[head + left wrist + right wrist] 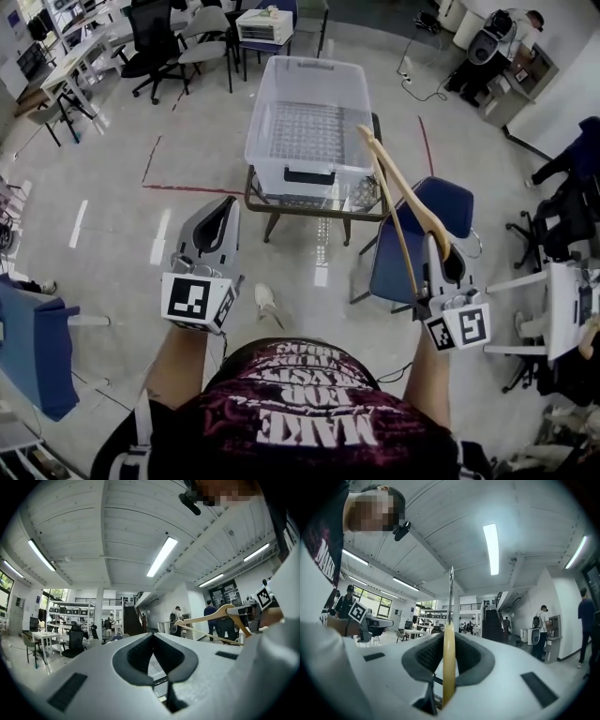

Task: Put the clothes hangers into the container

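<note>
A wooden clothes hanger (403, 202) with a metal hook stands slanted upward, and my right gripper (448, 267) is shut on its lower part. In the right gripper view the hanger (448, 667) runs straight up between the pads of the right gripper (449, 641). My left gripper (223, 217) is held up at the left, shut and with nothing in it. The left gripper view looks along the left gripper (153, 641) at the ceiling, with the hanger (213, 617) off to the right. The clear plastic container (281, 141) sits ahead on a small table, apart from both grippers.
The container's table (309, 204) is low, with a glass top and a dark frame. A blue chair (422, 244) stands below the right gripper, and another blue seat (37, 347) is at far left. Office chairs (155, 42) and desks line the back. A person (511, 33) sits at upper right.
</note>
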Available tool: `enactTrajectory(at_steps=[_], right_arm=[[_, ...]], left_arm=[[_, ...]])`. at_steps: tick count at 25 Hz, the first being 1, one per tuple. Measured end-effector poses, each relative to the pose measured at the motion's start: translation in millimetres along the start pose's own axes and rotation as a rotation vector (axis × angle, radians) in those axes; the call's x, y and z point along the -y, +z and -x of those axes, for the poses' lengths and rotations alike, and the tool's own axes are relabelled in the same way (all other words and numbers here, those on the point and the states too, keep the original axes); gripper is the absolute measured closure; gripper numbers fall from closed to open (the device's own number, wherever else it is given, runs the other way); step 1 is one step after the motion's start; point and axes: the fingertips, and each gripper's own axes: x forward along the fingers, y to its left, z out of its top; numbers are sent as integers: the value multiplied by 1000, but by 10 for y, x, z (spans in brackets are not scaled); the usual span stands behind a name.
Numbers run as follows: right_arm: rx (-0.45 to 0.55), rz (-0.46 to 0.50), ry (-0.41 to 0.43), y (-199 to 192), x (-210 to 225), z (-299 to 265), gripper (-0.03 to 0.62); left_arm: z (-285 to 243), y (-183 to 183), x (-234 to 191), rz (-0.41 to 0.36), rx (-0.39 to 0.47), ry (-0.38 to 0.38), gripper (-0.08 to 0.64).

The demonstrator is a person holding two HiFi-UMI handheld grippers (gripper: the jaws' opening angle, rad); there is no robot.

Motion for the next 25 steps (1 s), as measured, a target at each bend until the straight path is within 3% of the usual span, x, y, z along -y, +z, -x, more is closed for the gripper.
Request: enactTrajectory(at_steps=[10,25], right_arm=[[-13,12,-4,-1,115,-818,531],[-59,89,110,113,-371,-2225,531]], left_arm=[[-718,-29,-520,10,4,-21,554],[-1171,-434,-1638,72,-12,12,554]])
